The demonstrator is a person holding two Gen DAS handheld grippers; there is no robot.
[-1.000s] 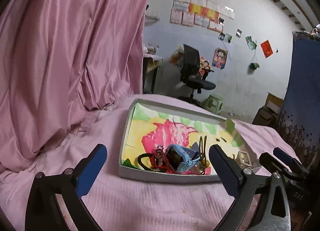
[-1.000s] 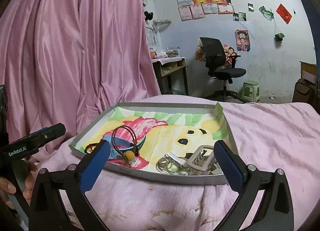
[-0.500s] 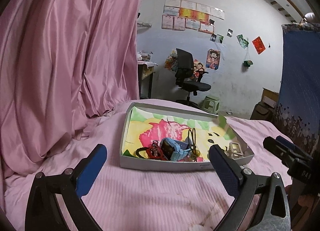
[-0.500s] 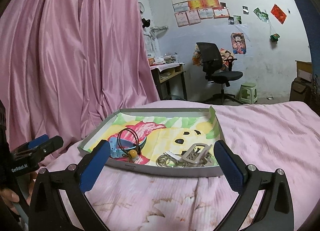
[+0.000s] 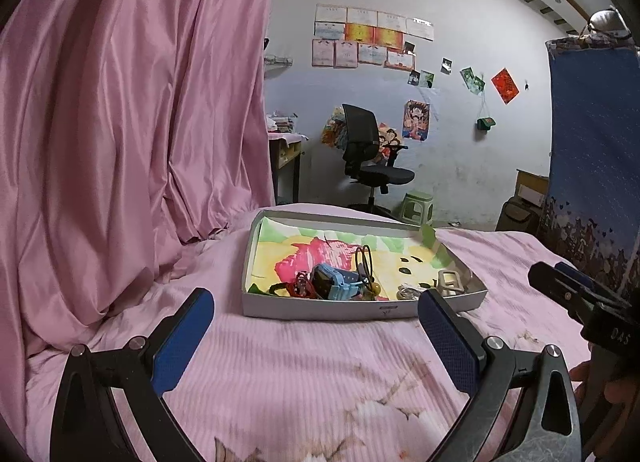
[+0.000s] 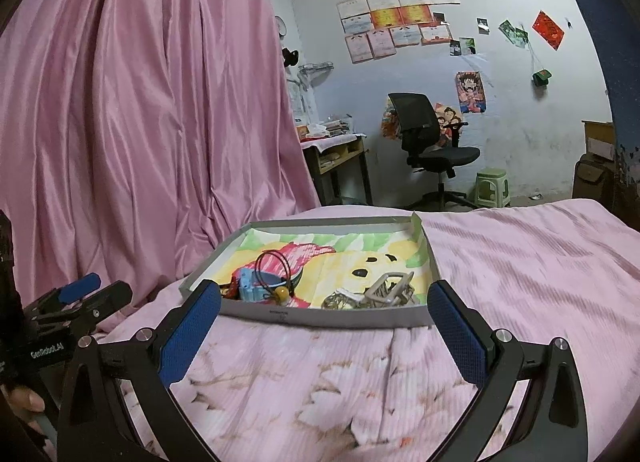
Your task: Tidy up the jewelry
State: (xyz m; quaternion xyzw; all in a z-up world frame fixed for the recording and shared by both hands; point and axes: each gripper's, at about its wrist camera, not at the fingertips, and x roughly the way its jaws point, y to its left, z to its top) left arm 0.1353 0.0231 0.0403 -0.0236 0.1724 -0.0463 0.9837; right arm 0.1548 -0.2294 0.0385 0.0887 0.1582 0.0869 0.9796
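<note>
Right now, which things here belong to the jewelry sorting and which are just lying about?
Job: tray, blue watch, black cord loop, metal rings, silver clip.
Lying about: office chair, green stool, pink curtain.

Dim, even indoor light, soft shadows; fisheye bending with dark corners, slight blur on the right view's bedspread [image 6: 520, 246]

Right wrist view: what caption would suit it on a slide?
Open right gripper facing a shallow tray of jewelry on a pink bedspread.
</note>
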